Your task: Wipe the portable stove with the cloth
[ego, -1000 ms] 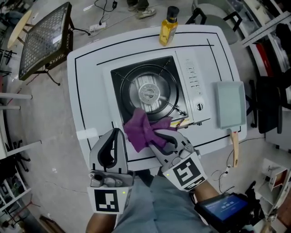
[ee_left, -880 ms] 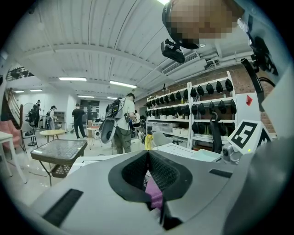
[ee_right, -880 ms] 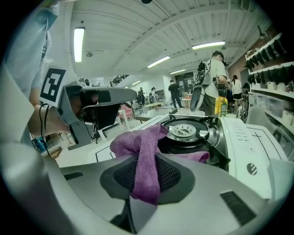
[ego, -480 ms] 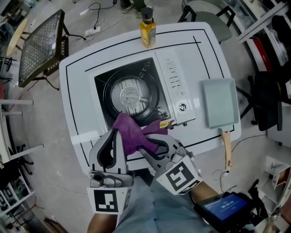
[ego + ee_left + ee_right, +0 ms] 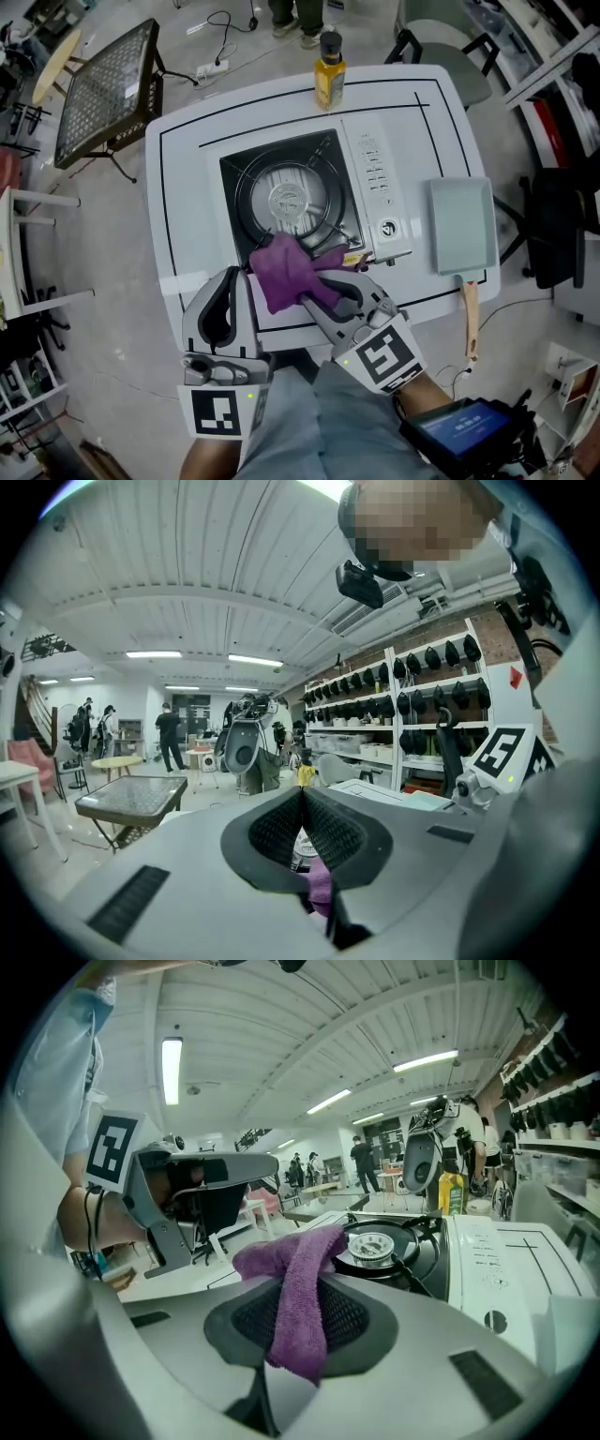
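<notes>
The white portable stove (image 5: 375, 183) with its black burner well (image 5: 287, 199) sits mid-table. A purple cloth (image 5: 284, 268) lies bunched over the well's near edge, and my right gripper (image 5: 323, 279) is shut on it. In the right gripper view the cloth (image 5: 298, 1312) drapes out between the jaws of that gripper (image 5: 300, 1283), with the burner (image 5: 373, 1241) just beyond. My left gripper (image 5: 234, 277) hovers at the table's near edge, left of the cloth. Its tips (image 5: 303, 794) meet with nothing held, and a bit of cloth (image 5: 322, 892) shows behind them.
A yellow oil bottle (image 5: 329, 70) stands at the far edge of the white table (image 5: 183, 197). A grey rectangular pan (image 5: 461, 225) with a wooden handle (image 5: 470, 319) lies right of the stove. A mesh-topped stand (image 5: 108, 84) and cables are on the floor at left.
Both grippers have risen a little near the stove's front edge, the right one still holding the cloth. The head view has shifted.
</notes>
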The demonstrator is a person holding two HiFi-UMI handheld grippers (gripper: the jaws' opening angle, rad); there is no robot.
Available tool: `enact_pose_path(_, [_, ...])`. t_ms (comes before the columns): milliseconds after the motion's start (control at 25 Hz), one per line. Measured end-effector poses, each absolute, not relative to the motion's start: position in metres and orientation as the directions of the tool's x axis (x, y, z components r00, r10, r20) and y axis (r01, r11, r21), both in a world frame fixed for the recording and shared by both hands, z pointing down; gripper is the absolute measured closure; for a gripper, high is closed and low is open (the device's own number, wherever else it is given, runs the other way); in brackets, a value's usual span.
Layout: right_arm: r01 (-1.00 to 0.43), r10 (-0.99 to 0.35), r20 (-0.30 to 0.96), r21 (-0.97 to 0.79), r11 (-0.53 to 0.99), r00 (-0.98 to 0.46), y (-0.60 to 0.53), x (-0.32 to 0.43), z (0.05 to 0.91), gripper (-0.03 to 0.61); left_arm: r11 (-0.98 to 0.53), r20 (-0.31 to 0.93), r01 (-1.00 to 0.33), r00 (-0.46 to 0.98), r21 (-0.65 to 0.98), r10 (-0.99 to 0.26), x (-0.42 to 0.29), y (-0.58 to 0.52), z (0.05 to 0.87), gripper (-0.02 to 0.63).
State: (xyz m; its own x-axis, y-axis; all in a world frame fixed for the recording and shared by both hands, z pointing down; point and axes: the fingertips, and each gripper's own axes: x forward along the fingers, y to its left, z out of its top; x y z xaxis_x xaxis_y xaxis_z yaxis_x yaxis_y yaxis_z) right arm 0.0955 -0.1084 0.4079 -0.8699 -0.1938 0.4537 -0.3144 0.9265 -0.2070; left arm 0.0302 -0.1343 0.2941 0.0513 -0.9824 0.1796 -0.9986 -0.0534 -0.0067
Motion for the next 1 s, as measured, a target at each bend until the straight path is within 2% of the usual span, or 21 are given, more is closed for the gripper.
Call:
enact_pose_path(240, [-0.389, -0.258, 0.466, -0.209, 0.897, -0.846, -0.115, 0.125, 0.412, 0.471, -0.108, 0.158, -0.994, 0.105, -0.009, -0.982, 0.054, -0.141, 0.292, 0.595])
enact_pose_path(400, [-0.449, -0.316, 0.472, -0.198, 0.871, -0.823, -0.124, 0.157, 0.418, 0.471, -0.145, 0.223, -0.989, 0.14, -0.006, -0.965, 0.075, -0.14, 0.307, 0.595])
enact_pose_path(800, [-0.576, -0.423, 0.488, -0.218, 0.788, -0.763, -0.144, 0.234, 0.425, 0.471, -0.251, 0.262, -0.968, 0.242, -0.001, -0.934, 0.145, -0.158, 0.323, 0.595])
enact_pose_path(1000, [-0.614, -0.472, 0.485, -0.186, 0.767, -0.736, -0.156, 0.265, 0.426, 0.472, -0.29, 0.234, -0.957, 0.283, 0.003, -0.93, 0.173, -0.173, 0.318, 0.595])
